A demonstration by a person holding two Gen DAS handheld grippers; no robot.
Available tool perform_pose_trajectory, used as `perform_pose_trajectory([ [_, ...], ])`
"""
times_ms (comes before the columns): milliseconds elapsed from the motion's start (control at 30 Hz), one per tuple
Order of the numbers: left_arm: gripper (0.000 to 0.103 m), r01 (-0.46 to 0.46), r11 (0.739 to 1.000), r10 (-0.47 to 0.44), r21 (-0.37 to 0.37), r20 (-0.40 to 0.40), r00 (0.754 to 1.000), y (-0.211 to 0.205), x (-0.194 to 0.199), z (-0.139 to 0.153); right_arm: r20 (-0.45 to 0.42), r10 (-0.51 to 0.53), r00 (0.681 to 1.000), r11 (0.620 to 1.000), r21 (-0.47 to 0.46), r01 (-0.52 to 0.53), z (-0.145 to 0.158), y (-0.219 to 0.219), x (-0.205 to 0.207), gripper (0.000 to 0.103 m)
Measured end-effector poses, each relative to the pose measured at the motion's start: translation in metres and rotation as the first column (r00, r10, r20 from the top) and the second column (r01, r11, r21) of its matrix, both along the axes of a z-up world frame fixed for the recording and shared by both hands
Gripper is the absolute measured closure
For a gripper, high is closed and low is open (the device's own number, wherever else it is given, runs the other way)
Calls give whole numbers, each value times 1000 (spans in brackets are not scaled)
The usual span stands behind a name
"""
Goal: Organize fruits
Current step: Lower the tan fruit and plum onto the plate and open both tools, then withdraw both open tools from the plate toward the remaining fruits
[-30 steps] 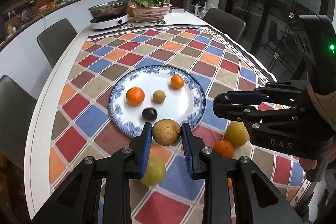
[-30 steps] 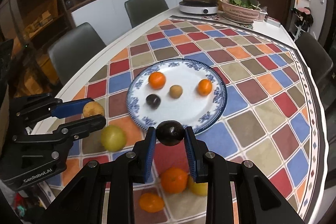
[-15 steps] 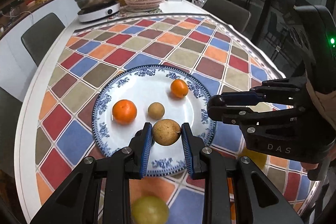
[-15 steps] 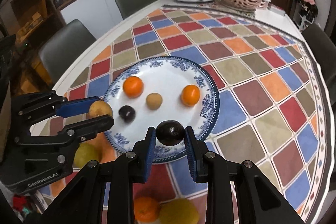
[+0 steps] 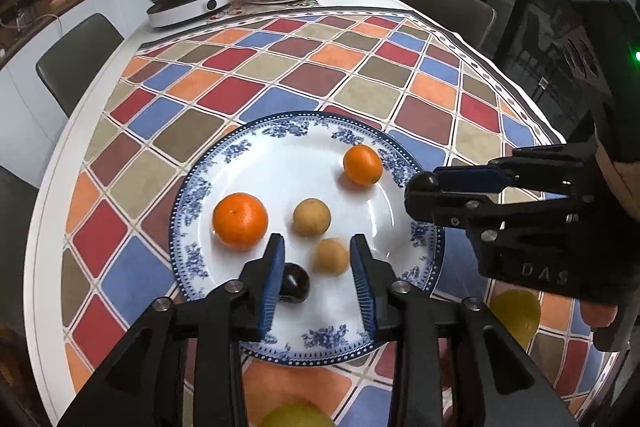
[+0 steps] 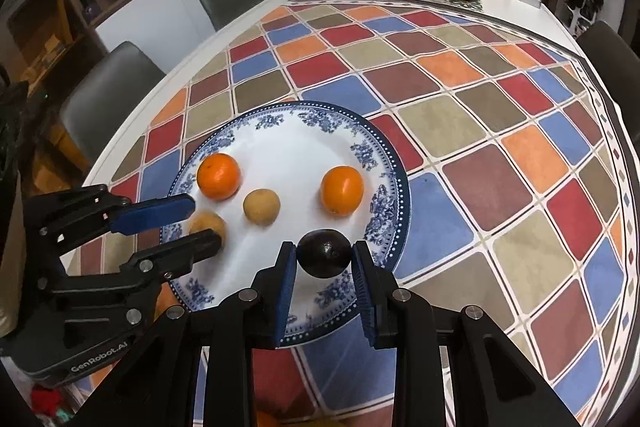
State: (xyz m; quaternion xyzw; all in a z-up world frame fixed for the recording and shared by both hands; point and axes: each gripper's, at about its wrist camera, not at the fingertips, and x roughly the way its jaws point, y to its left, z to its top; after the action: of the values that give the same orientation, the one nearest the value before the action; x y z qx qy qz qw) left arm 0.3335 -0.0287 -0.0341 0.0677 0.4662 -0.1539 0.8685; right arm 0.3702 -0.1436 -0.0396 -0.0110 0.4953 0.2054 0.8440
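With your left gripper (image 5: 316,263) just opened and the round tan fruit (image 5: 332,255) loose between its pads over the blue-and-white porcelain plate (image 5: 280,131), lower your right gripper (image 6: 324,263), clamped on 1 dark purple fruit (image 6: 325,253), to the plate's near-right bare patch before releasing.

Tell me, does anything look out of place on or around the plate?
Mostly tidy: five fruits lie on the plate. A yellow-green fruit lies on the tablecloth beside it, and the right gripper holds a dark fruit above the plate.
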Motion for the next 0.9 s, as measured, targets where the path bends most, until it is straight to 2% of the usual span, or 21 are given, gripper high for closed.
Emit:
perform_pose_trajectory([
  [67,68,-6,1000,6,6,6,1000,2,-5,3,-2,-20,1000,1000,7,20,1,-4,0,65],
  [200,64,-27,999,26,29,39,999,6,-20,15,36,-38,999,999,-8,38,10,-7,-10,65],
  [467,64,-50,998,46,32,120,992,12,-61,45,150,-39,988,998,-43,46,44,-7,-50,65],
  [633,56,-44,999,39,24,177,984,15,-88,66,176,-71,982,997,-7,73,61,-9,-77,54],
  [800,46,-36,999,29,27,225,974,16,-110,82,188,-91,978,996,9,91,74,-9,-101,54],
  [900,46,-31,999,24,24,238,971,19,-121,88,202,-104,974,995,13,103,80,-8,-115,54],
])
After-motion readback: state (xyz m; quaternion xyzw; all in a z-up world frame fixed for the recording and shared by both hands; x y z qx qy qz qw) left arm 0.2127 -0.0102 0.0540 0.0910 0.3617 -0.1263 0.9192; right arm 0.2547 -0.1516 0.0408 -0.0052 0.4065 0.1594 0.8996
